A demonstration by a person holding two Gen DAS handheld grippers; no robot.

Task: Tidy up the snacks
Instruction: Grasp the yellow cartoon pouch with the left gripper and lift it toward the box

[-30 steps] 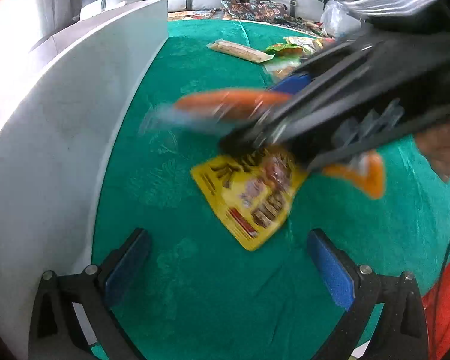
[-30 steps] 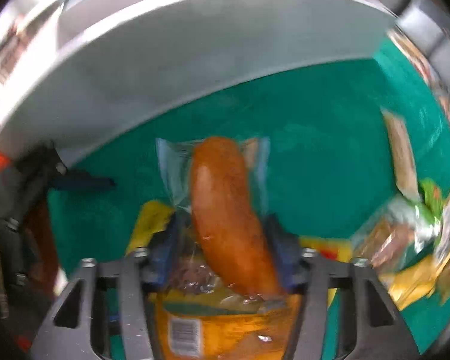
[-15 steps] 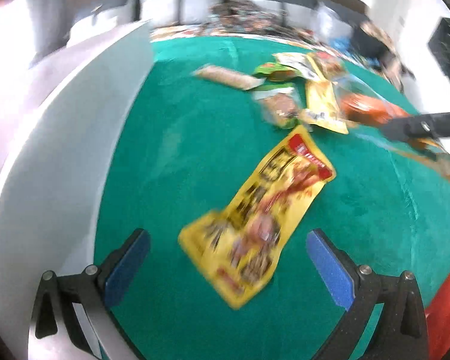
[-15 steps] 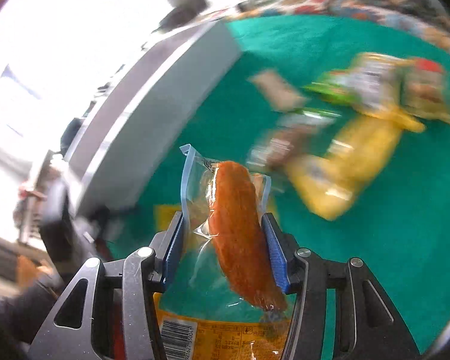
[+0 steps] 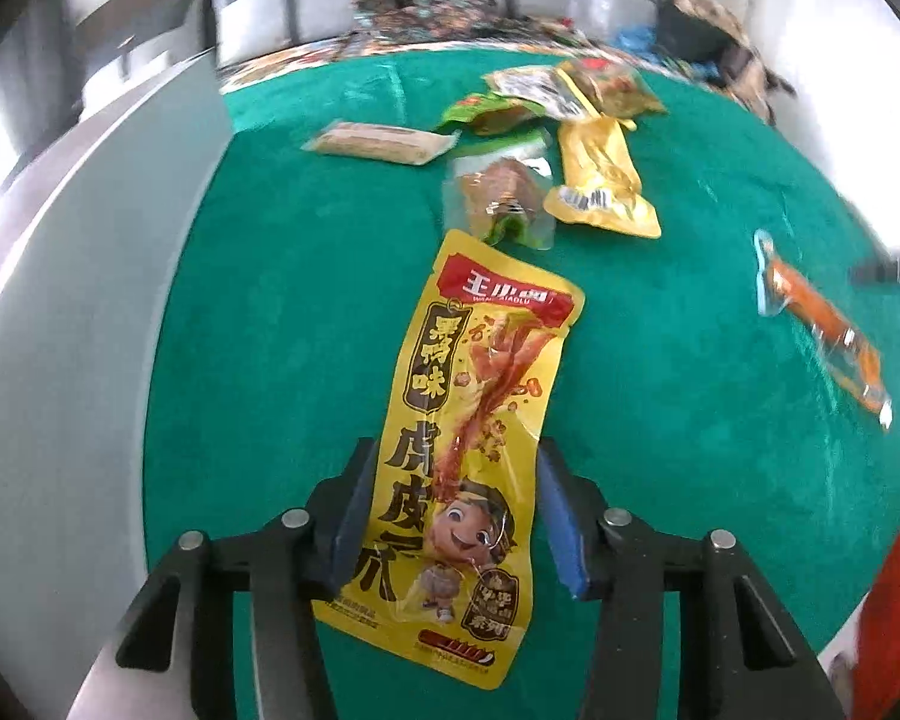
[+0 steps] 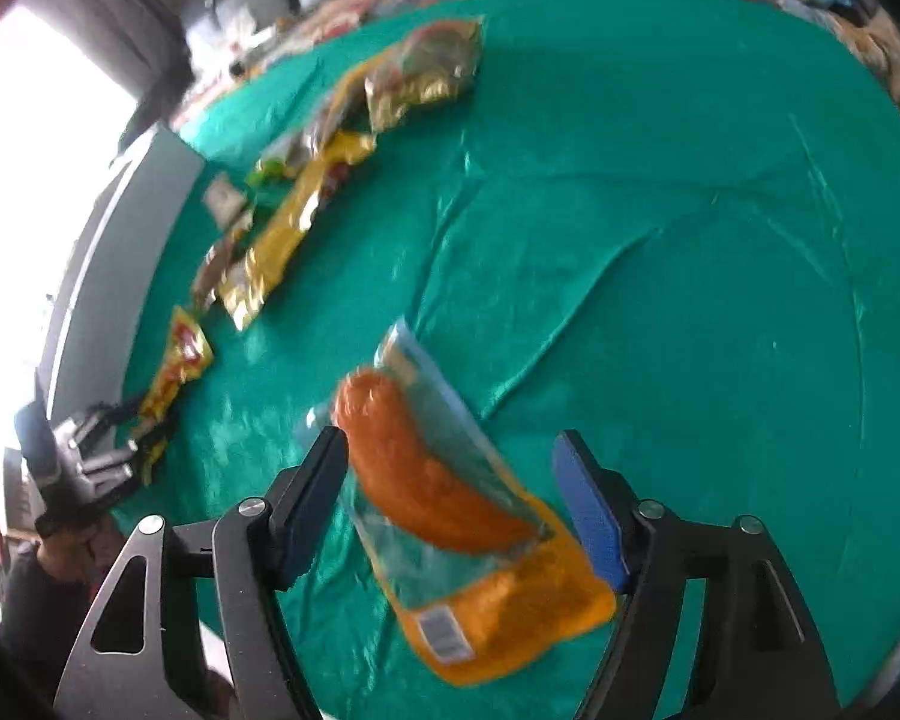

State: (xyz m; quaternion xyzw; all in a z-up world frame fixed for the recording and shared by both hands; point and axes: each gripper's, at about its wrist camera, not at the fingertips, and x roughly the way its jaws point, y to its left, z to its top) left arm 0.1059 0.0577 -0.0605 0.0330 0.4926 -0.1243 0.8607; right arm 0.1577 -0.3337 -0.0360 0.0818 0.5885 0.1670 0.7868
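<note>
My left gripper (image 5: 450,516) is shut on the sides of a long yellow snack packet (image 5: 474,438) that lies on the green cloth (image 5: 282,324). My right gripper (image 6: 456,498) is open, and the orange sausage packet (image 6: 450,510) lies loose between its fingers on the cloth, touching neither pad. The sausage packet also shows in the left wrist view (image 5: 822,318) at the right. In the right wrist view the yellow packet (image 6: 177,366) and left gripper (image 6: 90,456) sit at the far left.
A pile of several other snack packets (image 5: 570,138) lies at the far side of the table. A grey board (image 5: 60,312) runs along the left edge. The cloth has wrinkles (image 6: 570,276) near the right gripper.
My right gripper swung from the grey board to the right side of the table and opened, letting go of the sausage packet. My left gripper closed on the yellow packet.
</note>
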